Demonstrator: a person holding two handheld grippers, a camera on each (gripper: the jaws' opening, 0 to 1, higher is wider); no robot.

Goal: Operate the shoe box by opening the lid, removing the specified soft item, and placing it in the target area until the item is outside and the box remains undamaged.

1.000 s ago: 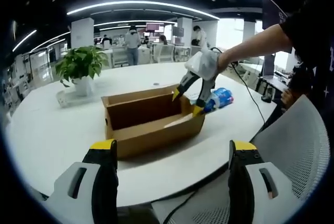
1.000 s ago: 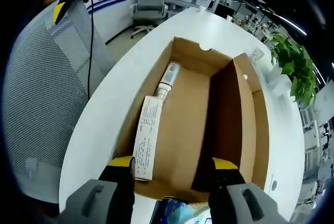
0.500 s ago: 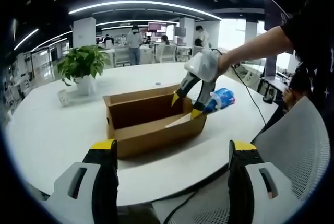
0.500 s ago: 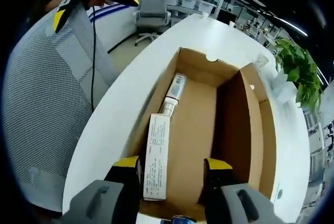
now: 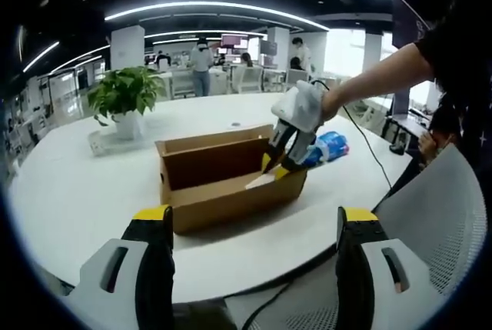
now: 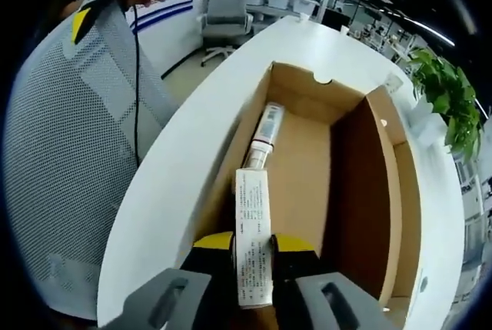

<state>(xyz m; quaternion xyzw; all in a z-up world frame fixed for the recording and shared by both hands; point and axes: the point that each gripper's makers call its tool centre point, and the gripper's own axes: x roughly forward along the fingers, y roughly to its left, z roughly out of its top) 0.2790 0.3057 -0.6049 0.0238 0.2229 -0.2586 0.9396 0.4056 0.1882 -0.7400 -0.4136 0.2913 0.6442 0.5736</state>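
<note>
right claw (image 6: 253, 242) pinches a white carton (image 6: 254, 247) inside the open shoe box (image 5: 231, 176); left claw (image 5: 250, 218) hangs spread over the bench (image 5: 77, 191).

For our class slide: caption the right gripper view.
Right gripper clamps a white carton inside the open cardboard box.

Left gripper (image 5: 254, 226): yellow-tipped jaws rise from the bottom edge of the left gripper view, set wide apart, nothing between them. Right gripper (image 6: 254, 244): jaws at bottom centre of the right gripper view, drawn close together, pressing a white carton (image 6: 253, 244) from both sides. In the left gripper view it sits right of centre, pointing downward, held by a hand (image 5: 305, 107) on a bare outstretched forearm (image 5: 369, 78) entering from the upper right
</note>
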